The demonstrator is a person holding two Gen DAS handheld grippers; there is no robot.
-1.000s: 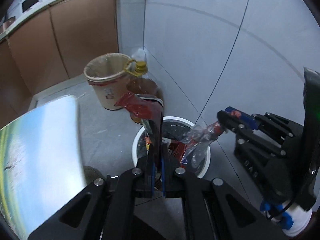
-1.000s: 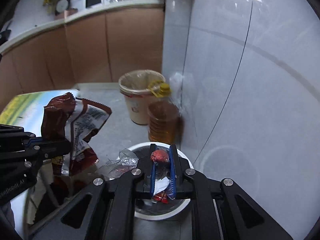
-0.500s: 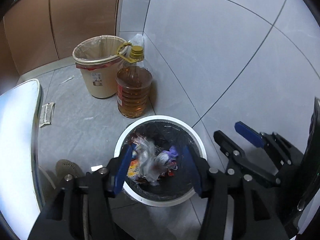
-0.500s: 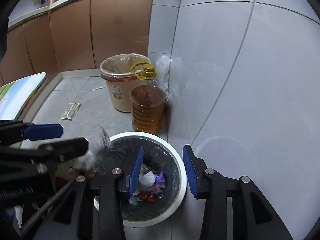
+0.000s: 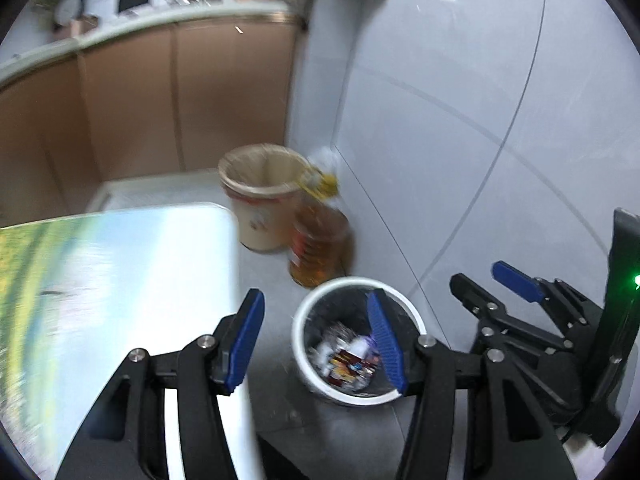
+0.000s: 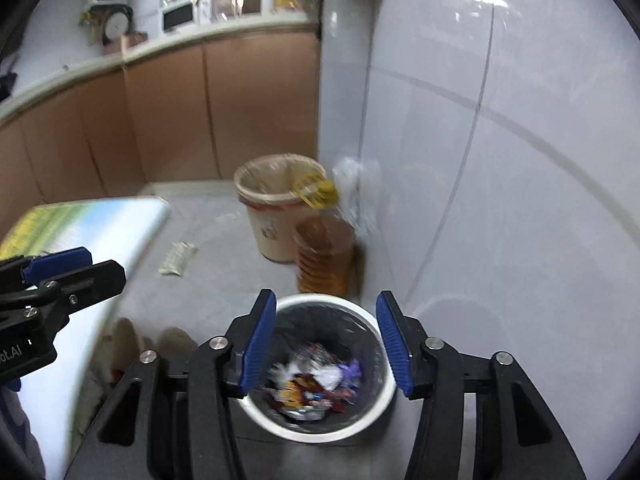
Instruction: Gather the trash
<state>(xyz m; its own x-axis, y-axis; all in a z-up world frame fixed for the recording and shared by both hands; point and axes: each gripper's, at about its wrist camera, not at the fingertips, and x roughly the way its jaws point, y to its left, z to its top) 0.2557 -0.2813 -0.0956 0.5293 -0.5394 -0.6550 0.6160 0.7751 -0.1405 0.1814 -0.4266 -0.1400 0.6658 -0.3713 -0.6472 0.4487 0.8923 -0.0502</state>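
Grey floor tiles meet a pale tiled wall, and the white-rimmed waste bin (image 6: 382, 380) sits against that corner, directly below the right gripper (image 6: 326, 340), whose jaws stand wide apart and empty. Crumpled wrappers (image 6: 316, 384) lie inside it. The left gripper (image 5: 316, 344), likewise spread and holding nothing, hangs between bin and table edge (image 5: 224, 240), likely heading for more litter.

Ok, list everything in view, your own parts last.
bin: 1, white, black liner, on floor below right claw
trash: mixed wrappers, inside bin
bucket: 1, beige, lined, by wall
oil bottle: 1, amber, yellow cap, beside bucket
table: 1, printed top, left
wrapper: 1, pale, on floor
cabinets: brown, behind
left claw: open, empty
right claw: open, empty
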